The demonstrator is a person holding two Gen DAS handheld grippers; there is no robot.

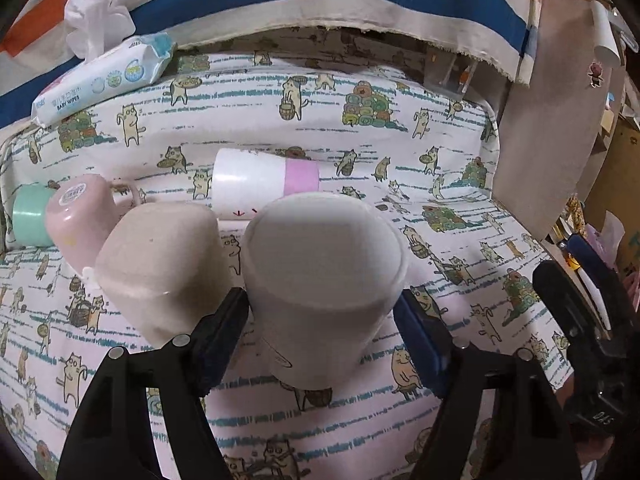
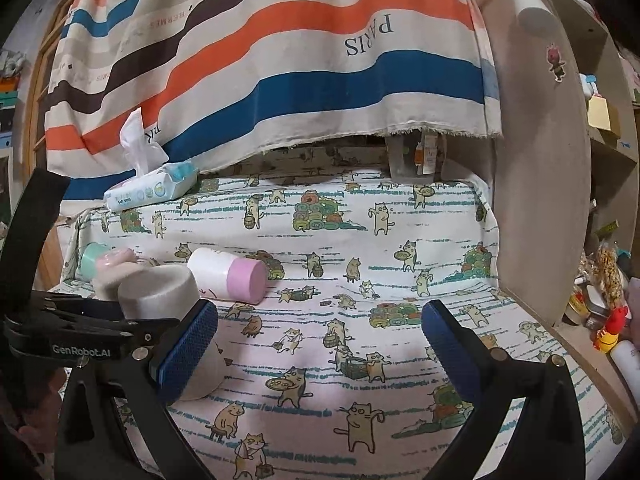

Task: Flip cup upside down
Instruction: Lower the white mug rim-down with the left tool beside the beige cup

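The table [image 1: 460,128] under its cat-print cloth fills the room in front of me, with a striped cloth [image 2: 280,60] hanging at twelve o'clock. At ten o'clock on the table lies a pack of baby wipes [image 1: 104,80].

Toward the left side a cluster of cups sits close together. A white tumbler with a pink band [image 1: 264,184] lies on its side. At nine o'clock from it rest a pink handled cup [image 1: 80,216] and a mint cup [image 1: 28,216], and a beige squarish cup [image 1: 160,264] stands base up.

The grey cup [image 1: 324,276] already stands base up, mouth down on the cloth, so the flip looks done. The left gripper [image 1: 322,328] straddles it; the left pad touches the wall while the right pad shows a sliver of gap, so the grip looks slackened. What remains, I judge, is drawing that hand clear.

The right gripper [image 2: 320,340] hangs at three o'clock of the cup, fingers spread wide, holding nothing.
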